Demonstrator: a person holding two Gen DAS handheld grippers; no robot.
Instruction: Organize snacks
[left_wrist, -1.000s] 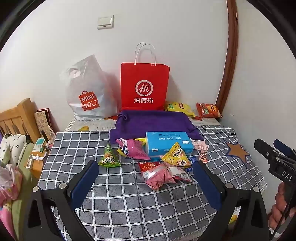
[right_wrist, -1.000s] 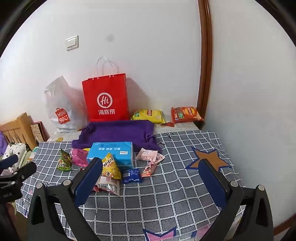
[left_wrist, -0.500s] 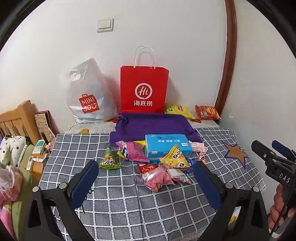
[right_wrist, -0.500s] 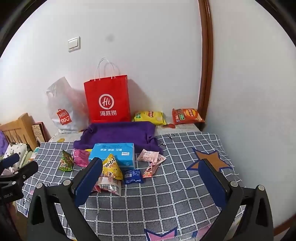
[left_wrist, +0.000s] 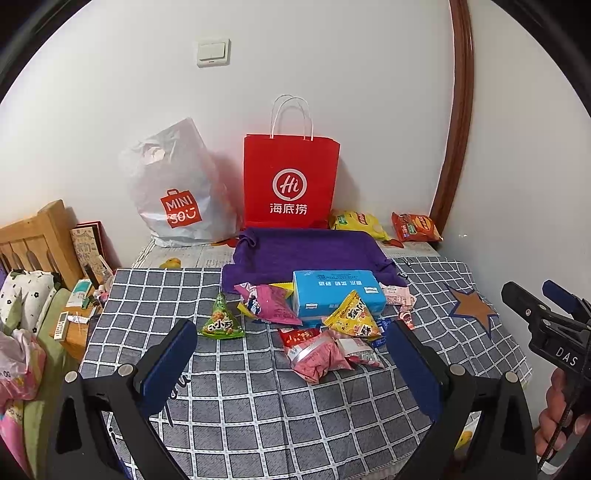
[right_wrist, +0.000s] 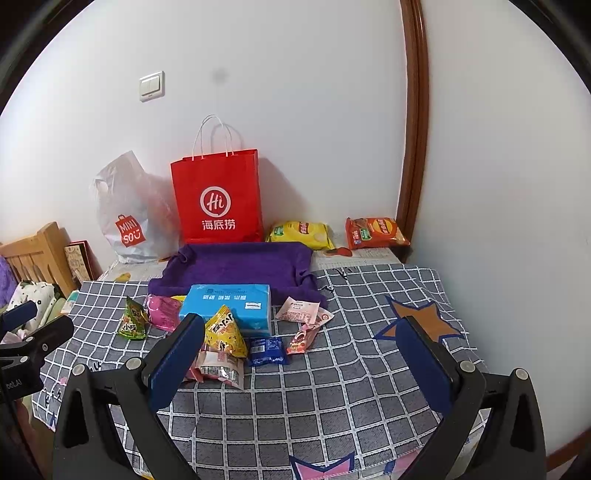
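Several snack packets lie around a blue box (left_wrist: 338, 295) (right_wrist: 228, 308) on the checked tablecloth (left_wrist: 258, 406): a green triangle pack (left_wrist: 221, 321) (right_wrist: 132, 323), a pink bag (left_wrist: 267, 304), a yellow triangle pack (left_wrist: 352, 315) (right_wrist: 223, 334), a pink-red pack (left_wrist: 317, 354) and a small blue packet (right_wrist: 266, 350). Behind them is a purple cloth tray (left_wrist: 310, 254) (right_wrist: 240, 266). My left gripper (left_wrist: 295, 362) hangs open in front of the pile, holding nothing. My right gripper (right_wrist: 301, 354) is open too, above the bare cloth to the right of the pile.
A red paper bag (left_wrist: 291, 182) and a white Miniso plastic bag (left_wrist: 177, 192) stand against the back wall. Yellow (left_wrist: 356, 223) and orange (left_wrist: 415, 227) chip bags lie at the back right. A wooden bed frame (left_wrist: 33, 236) and clutter sit to the left.
Both views have shifted slightly, and the snack pile sits a little lower in frame. Both grippers stay open and nothing on the table has moved.
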